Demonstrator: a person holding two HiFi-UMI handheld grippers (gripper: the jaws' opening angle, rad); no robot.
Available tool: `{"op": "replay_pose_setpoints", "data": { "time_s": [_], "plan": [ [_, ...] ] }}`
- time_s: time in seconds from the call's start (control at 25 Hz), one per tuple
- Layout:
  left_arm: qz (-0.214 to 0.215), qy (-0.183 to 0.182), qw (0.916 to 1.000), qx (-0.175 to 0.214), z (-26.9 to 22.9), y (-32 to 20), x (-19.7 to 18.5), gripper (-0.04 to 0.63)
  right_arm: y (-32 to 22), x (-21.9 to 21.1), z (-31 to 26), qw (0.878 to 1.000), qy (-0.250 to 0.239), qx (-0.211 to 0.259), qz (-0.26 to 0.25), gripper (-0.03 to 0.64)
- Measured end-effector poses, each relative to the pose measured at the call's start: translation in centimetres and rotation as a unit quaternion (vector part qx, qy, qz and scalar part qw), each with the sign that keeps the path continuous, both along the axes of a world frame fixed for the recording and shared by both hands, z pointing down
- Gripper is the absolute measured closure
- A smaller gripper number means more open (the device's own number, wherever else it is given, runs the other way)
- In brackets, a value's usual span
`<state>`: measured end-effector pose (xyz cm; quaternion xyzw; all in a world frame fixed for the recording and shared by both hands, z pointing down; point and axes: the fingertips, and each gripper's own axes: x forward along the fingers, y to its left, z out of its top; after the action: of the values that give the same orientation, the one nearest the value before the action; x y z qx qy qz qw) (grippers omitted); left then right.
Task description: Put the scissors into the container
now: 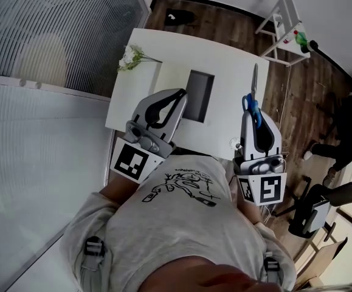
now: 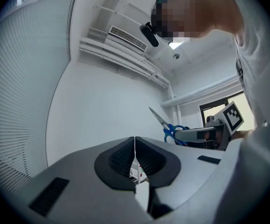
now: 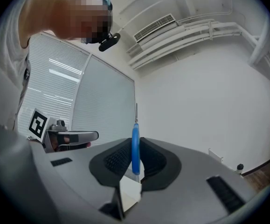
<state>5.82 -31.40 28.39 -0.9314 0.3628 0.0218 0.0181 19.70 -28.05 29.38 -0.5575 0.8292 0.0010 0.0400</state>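
Note:
Blue-handled scissors [image 1: 253, 101] are held up in my right gripper [image 1: 256, 121], blades pointing away from me over the white table [image 1: 230, 66]. In the right gripper view the blue handle [image 3: 135, 148] is pinched edge-on between the jaws, the thin blades rising above it. A dark grey rectangular container [image 1: 200, 94] lies on the table between the two grippers. My left gripper [image 1: 174, 102] is lifted near my chest with its jaws pressed together and nothing in them. From the left gripper view the scissors [image 2: 169, 125] and the right gripper [image 2: 204, 133] show off to the right.
A small bunch of white flowers [image 1: 131, 57] lies at the table's left edge. A white rack [image 1: 284, 26] stands on the wooden floor beyond the table's right side. An office chair [image 1: 318, 208] is at the lower right. A glass partition with blinds runs along the left.

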Motion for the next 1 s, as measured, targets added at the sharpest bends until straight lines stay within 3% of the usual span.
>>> {"op": "replay_pose_setpoints", "data": {
  "time_s": [1.0],
  "plan": [
    [0.022, 0.003, 0.9998, -0.001, 0.0, -2.3, -4.2, 0.574, -2.3, -3.9, 0.1, 1.0, -0.003, -0.009, 0.021, 0.563]
  ]
}}
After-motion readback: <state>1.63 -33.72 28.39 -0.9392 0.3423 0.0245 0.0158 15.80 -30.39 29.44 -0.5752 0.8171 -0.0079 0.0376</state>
